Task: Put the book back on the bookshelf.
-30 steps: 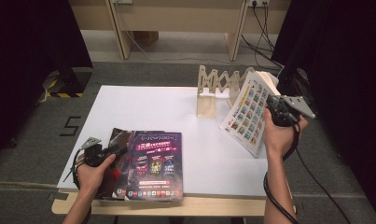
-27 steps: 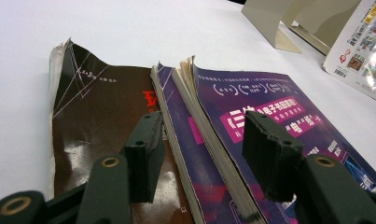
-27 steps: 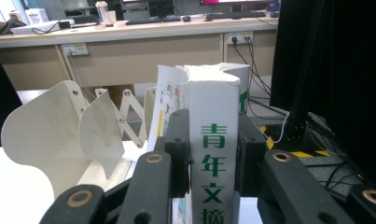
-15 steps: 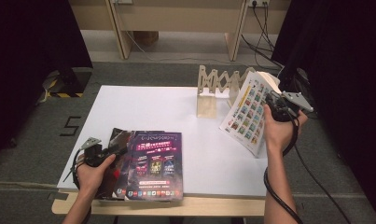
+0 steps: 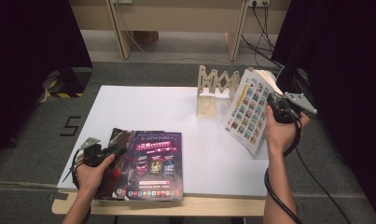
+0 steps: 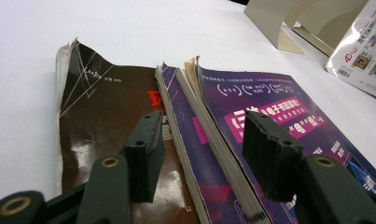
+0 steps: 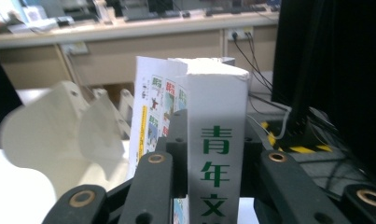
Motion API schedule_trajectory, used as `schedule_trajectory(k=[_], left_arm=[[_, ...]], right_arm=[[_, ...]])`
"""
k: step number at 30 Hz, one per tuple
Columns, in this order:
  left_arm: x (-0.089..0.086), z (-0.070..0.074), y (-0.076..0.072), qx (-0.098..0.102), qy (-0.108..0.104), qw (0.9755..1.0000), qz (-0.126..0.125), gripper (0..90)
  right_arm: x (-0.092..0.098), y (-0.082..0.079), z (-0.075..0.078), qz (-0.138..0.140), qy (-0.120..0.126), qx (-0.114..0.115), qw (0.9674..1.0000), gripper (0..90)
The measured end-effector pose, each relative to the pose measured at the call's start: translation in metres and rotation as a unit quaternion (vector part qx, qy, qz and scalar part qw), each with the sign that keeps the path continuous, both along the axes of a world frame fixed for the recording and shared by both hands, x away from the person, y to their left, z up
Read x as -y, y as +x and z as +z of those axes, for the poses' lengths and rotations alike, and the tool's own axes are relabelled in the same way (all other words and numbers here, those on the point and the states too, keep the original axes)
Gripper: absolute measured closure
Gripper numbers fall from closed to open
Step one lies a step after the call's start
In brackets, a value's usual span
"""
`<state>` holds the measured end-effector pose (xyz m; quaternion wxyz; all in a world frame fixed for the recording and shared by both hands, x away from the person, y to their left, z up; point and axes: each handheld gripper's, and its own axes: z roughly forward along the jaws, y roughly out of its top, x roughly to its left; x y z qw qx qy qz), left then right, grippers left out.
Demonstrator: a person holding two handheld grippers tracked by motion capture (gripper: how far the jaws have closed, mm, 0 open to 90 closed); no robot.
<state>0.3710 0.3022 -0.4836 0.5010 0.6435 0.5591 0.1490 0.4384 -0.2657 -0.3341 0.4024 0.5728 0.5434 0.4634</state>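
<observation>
a white counter (image 5: 167, 107) carries a wooden zigzag book rack (image 5: 213, 88) near its far right edge and a small stack of magazines at its near left corner. the top purple magazine (image 5: 155, 163) lies flat, face up, overlapping a second purple one beneath it, and a dark brown magazine (image 5: 115, 144) with a worn, creased cover sits lowest, sticking out to the left.

the left gripper (image 5: 112, 150) is held low at the near left corner of the counter, over the left edge of the stack. in the left gripper view its jaws stand apart with a wide gap: one jaw hovers above the dark brown magazine (image 6: 101, 112), the other above the cover of the purple magazine (image 6: 279, 107), and the page edges of the purple copies run between them. whether either jaw touches paper cannot be told.

the right gripper (image 5: 275, 103) is raised at the right side of the counter, just right of the rack. its jaws are closed on the spine of a white book (image 5: 248, 109), whose cover of small coloured pictures tilts toward the counter, with its lower corner near or on the surface. in the right gripper view the white book (image 7: 213, 126) stands upright between the jaws, green characters running down its spine, with the pale rack (image 7: 59, 135) blurred at left.
</observation>
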Motion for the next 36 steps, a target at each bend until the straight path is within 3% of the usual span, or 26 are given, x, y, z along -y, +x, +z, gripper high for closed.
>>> schedule_trajectory(k=[7, 12, 16, 21, 27, 36], left_arm=[[-0.002, 0.001, -0.001, 0.002, -0.001, 1.0, 0.002, 47.6], [-0.002, 0.001, -0.001, 0.002, -0.002, 1.0, 0.002, 47.5], [-0.001, 0.001, 0.0, 0.003, -0.003, 1.0, 0.0, 47.5], [-0.001, 0.001, 0.0, 0.002, -0.002, 1.0, 0.001, 47.5], [-0.002, 0.0, 0.0, 0.001, -0.003, 1.0, 0.002, 47.5], [-0.001, -0.002, 0.001, -0.001, -0.002, 1.0, 0.001, 47.5]], right_arm=[[-0.008, -0.022, 0.013, 0.034, 0.022, 0.045, 0.9982, 74.7], [-0.013, -0.036, 0.03, 0.031, 0.012, 0.079, 0.9963, 74.6], [-0.013, -0.037, 0.041, 0.03, 0.018, 0.098, 0.9946, 74.7], [-0.014, -0.025, 0.045, 0.031, 0.025, 0.1, 0.9942, 74.7], [-0.009, -0.003, 0.039, 0.042, 0.047, 0.083, 0.9946, 74.7], [-0.005, 0.011, 0.034, 0.009, 0.039, 0.084, 0.9956, 74.7]])
